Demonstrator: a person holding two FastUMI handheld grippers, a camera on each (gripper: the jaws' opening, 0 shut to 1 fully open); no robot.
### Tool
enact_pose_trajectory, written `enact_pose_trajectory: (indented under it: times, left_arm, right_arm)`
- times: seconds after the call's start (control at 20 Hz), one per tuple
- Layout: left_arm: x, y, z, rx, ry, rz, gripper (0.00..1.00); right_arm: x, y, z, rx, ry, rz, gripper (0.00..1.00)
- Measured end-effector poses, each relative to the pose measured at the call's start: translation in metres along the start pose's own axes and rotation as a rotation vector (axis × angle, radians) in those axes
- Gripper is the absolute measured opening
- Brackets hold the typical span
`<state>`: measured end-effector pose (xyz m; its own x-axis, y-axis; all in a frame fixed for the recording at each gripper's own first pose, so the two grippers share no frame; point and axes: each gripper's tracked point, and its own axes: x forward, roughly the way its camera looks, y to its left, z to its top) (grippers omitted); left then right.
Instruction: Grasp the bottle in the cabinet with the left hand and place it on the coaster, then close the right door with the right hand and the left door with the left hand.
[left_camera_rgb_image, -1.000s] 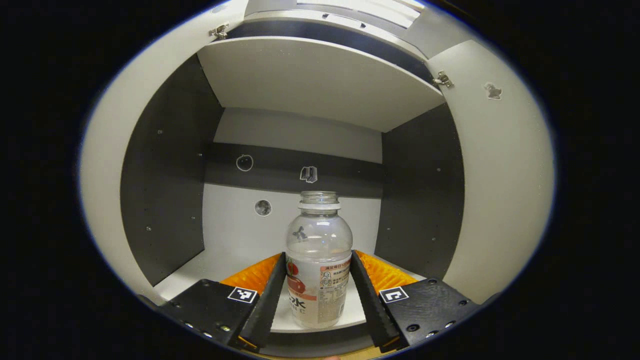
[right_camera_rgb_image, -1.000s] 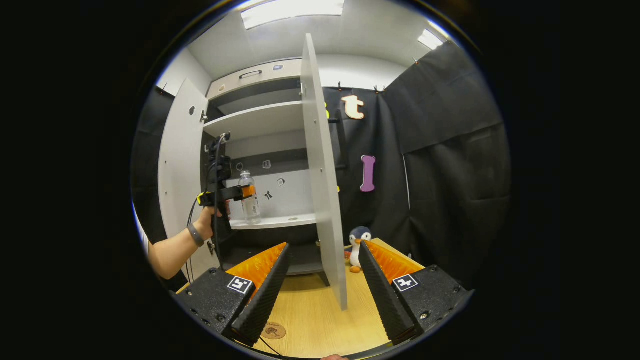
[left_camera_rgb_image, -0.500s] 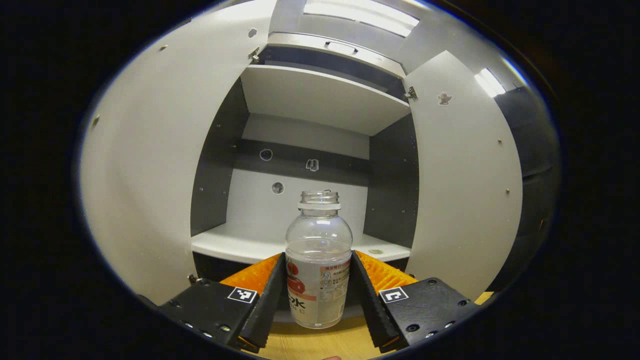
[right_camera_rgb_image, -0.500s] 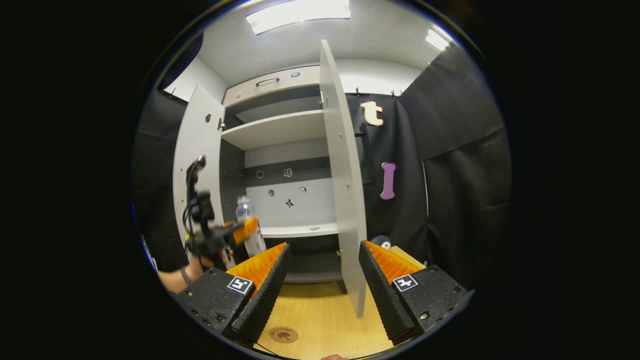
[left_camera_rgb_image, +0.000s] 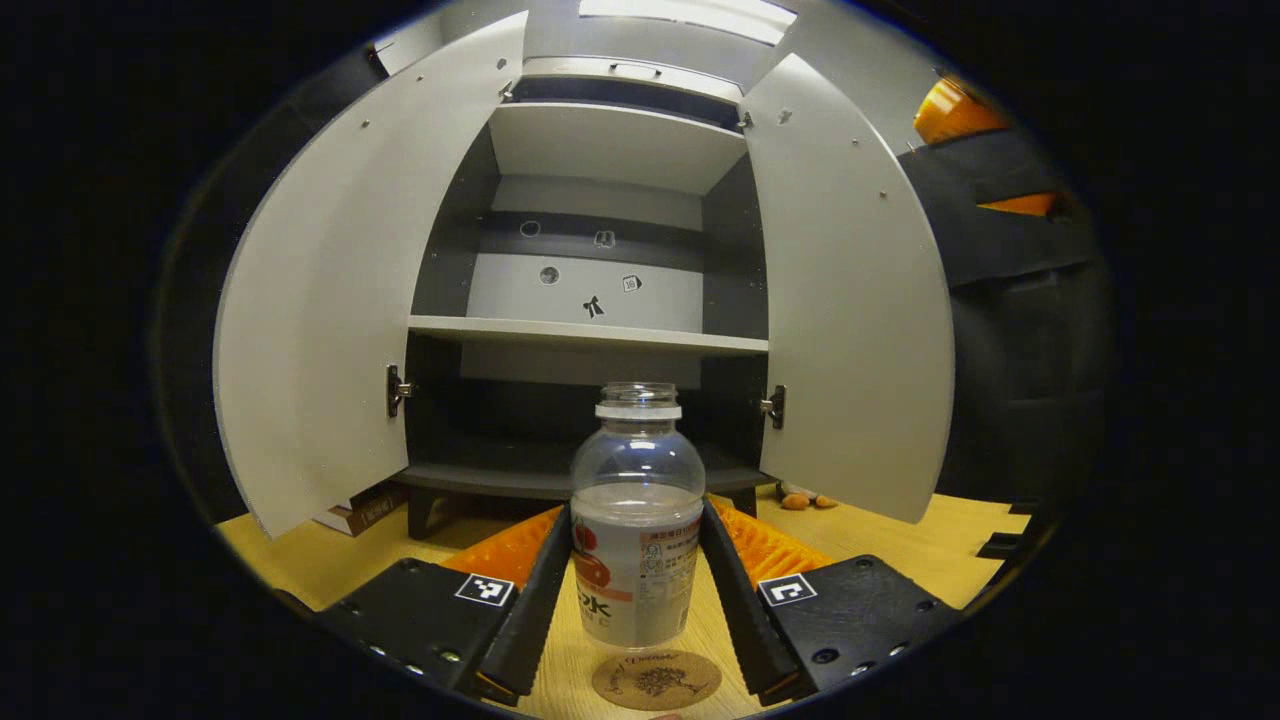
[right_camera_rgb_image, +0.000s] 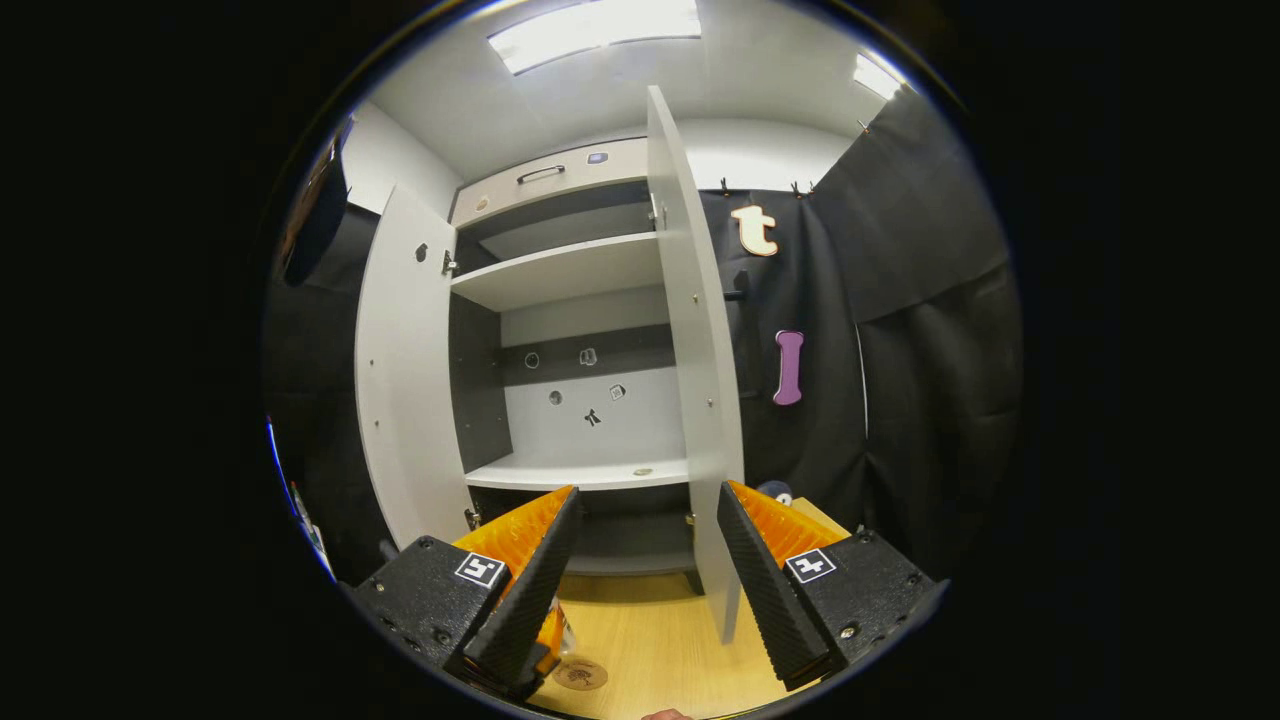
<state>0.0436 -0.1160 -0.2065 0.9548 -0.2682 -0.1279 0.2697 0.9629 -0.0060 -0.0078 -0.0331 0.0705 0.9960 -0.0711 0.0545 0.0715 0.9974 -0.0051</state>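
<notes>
The bottle (left_camera_rgb_image: 636, 530) is clear plastic, uncapped, with a white neck ring and a label wrapped round its lower half showing a red fruit picture. It stands upright, held off the wooden surface (left_camera_rgb_image: 300, 560), its base just above the coaster (left_camera_rgb_image: 655, 679).

The coaster is a round brown disc with a dark printed pattern, lying flat on the surface; it also shows small in the right gripper view (right_camera_rgb_image: 580, 674).

The cabinet (left_camera_rgb_image: 590, 330) has a dark interior and pale shelves. Its left door (left_camera_rgb_image: 330, 320) and right door (left_camera_rgb_image: 850, 300), both pale grey, stand swung wide open.
</notes>
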Motion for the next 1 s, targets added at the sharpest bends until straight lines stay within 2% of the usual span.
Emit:
enact_pose_trajectory:
  times: [0.15, 0.4, 0.6, 0.85, 1.0]
  left_arm:
    - [-0.009, -0.011, -0.016, 0.036, 0.001, -0.020, 0.74]
    - [-0.013, -0.013, -0.037, -0.019, 0.041, -0.029, 0.74]
    - [-0.022, -0.013, -0.045, -0.007, 0.049, -0.024, 0.73]
    - [-0.026, -0.014, -0.045, -0.002, 0.068, -0.044, 0.79]
    - [-0.033, -0.013, -0.038, -0.023, 0.082, -0.056, 0.94]
  right_arm:
    - [-0.002, -0.004, -0.006, -0.010, 0.031, -0.022, 0.84]
    - [-0.003, 0.000, -0.015, -0.031, 0.070, -0.021, 0.84]
    - [-0.003, 0.002, -0.015, -0.044, 0.069, -0.020, 0.84]
    - [-0.002, 0.004, -0.022, -0.034, 0.085, -0.010, 0.84]
    - [-0.003, 0.001, -0.025, -0.023, 0.084, -0.016, 0.84]
